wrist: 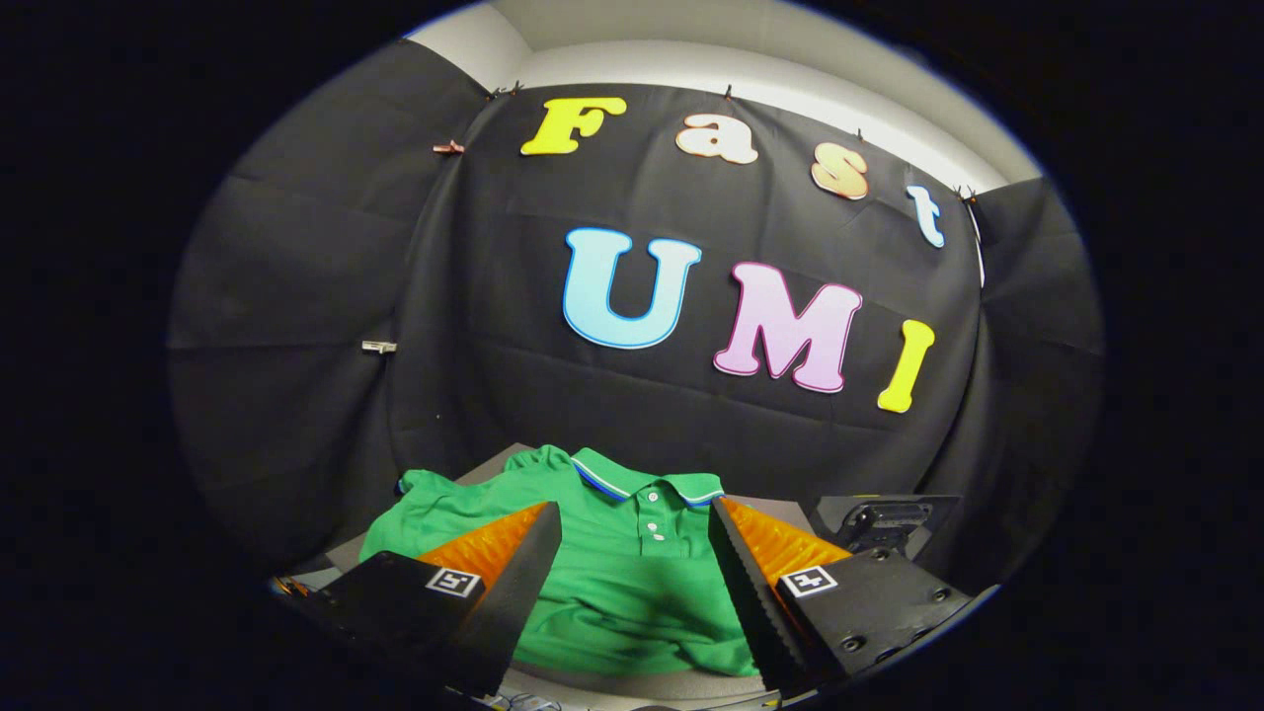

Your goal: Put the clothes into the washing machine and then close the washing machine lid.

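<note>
I am in a recording booth: pinned black cloth wall point(326, 296) all round, white ceiling strip point(691, 59) above, small grey worktop point(632, 683) under my tongs point(632, 563), fingers apart.

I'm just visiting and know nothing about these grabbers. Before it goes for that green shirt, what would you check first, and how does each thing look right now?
1. Fingers apart: ok. The gripper is open, with a wide gap between its fingers.
2. Shirt in line: ok. The green polo shirt lies between and just ahead of the fingers, collar pointing away.
3. Shirt free to lift: ok as far as seen; nothing lies on it, and the fingers do not press it.
4. Grab spot: cannot tell. The cloth lies mostly flat, with few raised folds to pinch.
5. Washing machine lid open: cannot tell. The dark device beyond the right-hand finger is too unclear to identify.
</note>
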The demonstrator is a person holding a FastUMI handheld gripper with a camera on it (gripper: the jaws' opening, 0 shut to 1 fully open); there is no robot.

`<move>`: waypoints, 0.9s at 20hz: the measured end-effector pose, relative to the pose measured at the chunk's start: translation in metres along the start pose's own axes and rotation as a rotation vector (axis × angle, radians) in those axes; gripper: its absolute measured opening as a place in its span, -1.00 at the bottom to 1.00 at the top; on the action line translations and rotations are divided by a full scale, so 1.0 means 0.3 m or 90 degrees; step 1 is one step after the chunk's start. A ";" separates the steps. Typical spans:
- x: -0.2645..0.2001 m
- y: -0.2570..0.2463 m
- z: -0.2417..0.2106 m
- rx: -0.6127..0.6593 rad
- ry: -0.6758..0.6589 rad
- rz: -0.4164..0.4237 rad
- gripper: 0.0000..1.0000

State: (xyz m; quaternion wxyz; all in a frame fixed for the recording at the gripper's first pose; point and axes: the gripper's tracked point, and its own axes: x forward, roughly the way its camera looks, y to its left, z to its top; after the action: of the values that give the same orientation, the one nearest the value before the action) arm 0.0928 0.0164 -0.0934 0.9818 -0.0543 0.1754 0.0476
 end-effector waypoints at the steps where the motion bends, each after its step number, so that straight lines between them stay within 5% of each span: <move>1: 0.048 0.007 -0.040 0.008 0.041 0.009 0.89; 4: 0.075 0.069 -0.345 0.032 0.299 0.077 0.88; 6: 0.102 0.062 -0.359 0.098 0.296 0.080 0.96; 12: 0.092 0.053 -0.338 0.094 0.295 0.091 0.92; 14: 0.103 0.007 -0.342 0.102 0.289 0.074 0.67; 18: 0.095 -0.007 -0.354 0.108 0.317 0.103 -0.54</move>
State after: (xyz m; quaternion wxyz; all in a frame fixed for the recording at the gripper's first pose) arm 0.0837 0.0035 -0.2021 0.9025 0.0326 0.4186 0.0960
